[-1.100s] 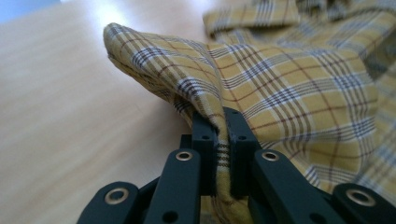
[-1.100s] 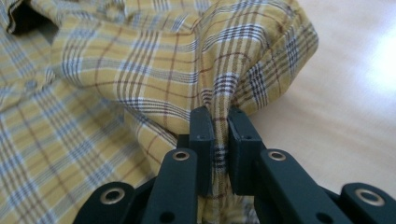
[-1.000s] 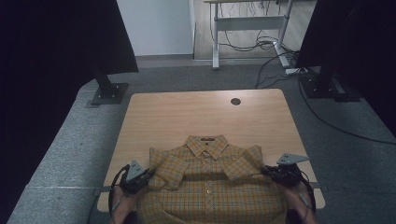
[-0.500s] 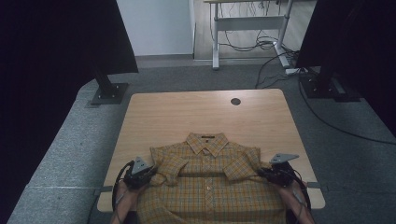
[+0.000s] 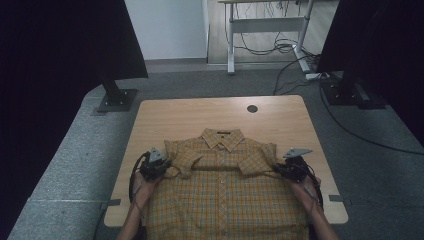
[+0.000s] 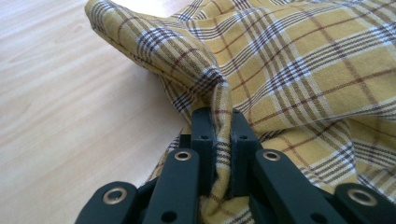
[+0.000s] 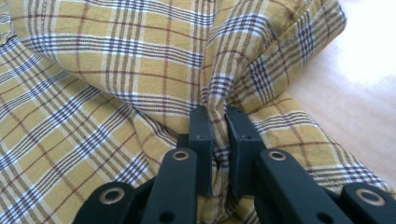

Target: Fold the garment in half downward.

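- Shirt [image 5: 222, 192] lies face up on the table [image 5: 200, 112], collar toward the far edge, hem hanging over the near edge.
- Your left gripper [image 5: 159, 169] sits at the shirt's left edge, jaws clamped on a pinched fold of plaid.
- Your right gripper [image 5: 286, 170] sits at the shirt's right edge, jaws likewise closed on a fold.
- Both sleeves are folded in across the chest, below the collar.
- Grommet hole [image 5: 252, 108] lies beyond the collar, well apart.

Light wood bench [image 5: 190, 115]; grey carpet floor [image 5: 70, 170]; black curtains [image 5: 55, 45] either side; white wall [image 5: 165, 27]; far desk [image 5: 265, 30] with cables [image 5: 280, 47].
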Action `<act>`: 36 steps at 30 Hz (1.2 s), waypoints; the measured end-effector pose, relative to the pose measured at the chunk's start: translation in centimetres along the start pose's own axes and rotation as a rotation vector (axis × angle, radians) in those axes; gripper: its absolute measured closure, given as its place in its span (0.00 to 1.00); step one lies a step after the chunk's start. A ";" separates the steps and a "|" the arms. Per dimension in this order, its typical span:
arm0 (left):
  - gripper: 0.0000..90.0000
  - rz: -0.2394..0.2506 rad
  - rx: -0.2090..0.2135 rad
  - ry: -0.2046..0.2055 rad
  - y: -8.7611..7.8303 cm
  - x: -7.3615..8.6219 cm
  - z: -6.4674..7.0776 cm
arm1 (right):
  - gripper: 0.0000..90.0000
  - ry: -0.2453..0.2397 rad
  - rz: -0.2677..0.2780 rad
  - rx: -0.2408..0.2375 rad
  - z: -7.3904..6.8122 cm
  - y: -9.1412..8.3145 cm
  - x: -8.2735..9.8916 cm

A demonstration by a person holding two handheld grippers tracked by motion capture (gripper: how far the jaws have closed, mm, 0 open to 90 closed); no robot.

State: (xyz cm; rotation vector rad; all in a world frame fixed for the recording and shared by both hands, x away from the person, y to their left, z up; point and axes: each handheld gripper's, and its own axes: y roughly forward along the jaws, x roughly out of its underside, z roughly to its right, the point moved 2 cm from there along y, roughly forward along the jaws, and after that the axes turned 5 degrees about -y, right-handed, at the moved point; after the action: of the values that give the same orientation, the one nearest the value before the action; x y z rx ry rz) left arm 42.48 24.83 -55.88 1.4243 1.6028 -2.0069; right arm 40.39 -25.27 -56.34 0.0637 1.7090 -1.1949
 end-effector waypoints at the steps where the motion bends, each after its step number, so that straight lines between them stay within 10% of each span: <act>1: 0.93 -0.001 0.003 -0.004 0.3 -0.2 -0.3 | 0.90 0.002 0.000 0.003 0.2 0.2 -0.2; 19: 0.93 -0.001 -0.014 -0.083 3.3 -3.0 -3.1 | 0.90 0.035 0.007 0.042 3.5 2.9 -2.9; 36: 0.94 0.314 -0.018 -0.065 -5.1 -6.7 -1.8 | 0.91 -0.104 0.197 0.179 1.1 -4.2 -5.3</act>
State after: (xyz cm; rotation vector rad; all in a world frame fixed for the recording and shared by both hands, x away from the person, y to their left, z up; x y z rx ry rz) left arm 43.58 25.76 -47.37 1.4808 1.2755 -1.8327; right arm 41.50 -25.72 -49.56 0.2679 1.4668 -1.1792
